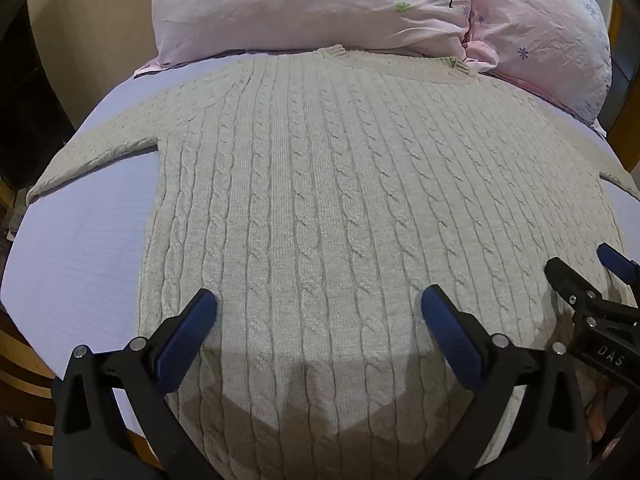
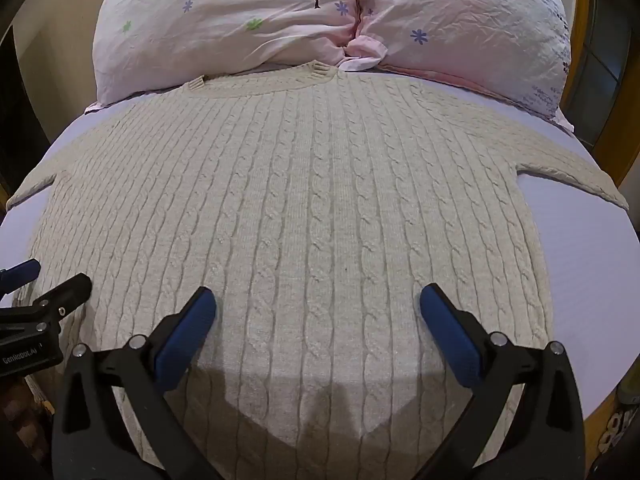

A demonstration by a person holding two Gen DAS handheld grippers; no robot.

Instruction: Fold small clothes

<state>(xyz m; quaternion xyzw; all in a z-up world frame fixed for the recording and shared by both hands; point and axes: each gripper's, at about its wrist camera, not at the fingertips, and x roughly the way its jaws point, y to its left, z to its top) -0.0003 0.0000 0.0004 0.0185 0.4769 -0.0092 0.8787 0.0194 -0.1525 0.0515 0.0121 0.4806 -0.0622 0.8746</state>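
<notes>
A beige cable-knit sweater (image 1: 320, 184) lies flat on the bed, collar at the far end, sleeves spread to both sides; it also fills the right wrist view (image 2: 312, 208). My left gripper (image 1: 318, 304) is open and empty, hovering over the sweater's lower left part. My right gripper (image 2: 318, 304) is open and empty over the lower right part. In the left wrist view the right gripper (image 1: 592, 276) shows at the right edge. In the right wrist view the left gripper (image 2: 36, 280) shows at the left edge.
Two pink flowered pillows (image 1: 312, 4) (image 2: 460, 20) lie behind the collar. The lilac bedsheet (image 1: 80, 248) (image 2: 592, 256) shows beside the sweater. A wooden bed frame (image 1: 24, 360) runs along the edges.
</notes>
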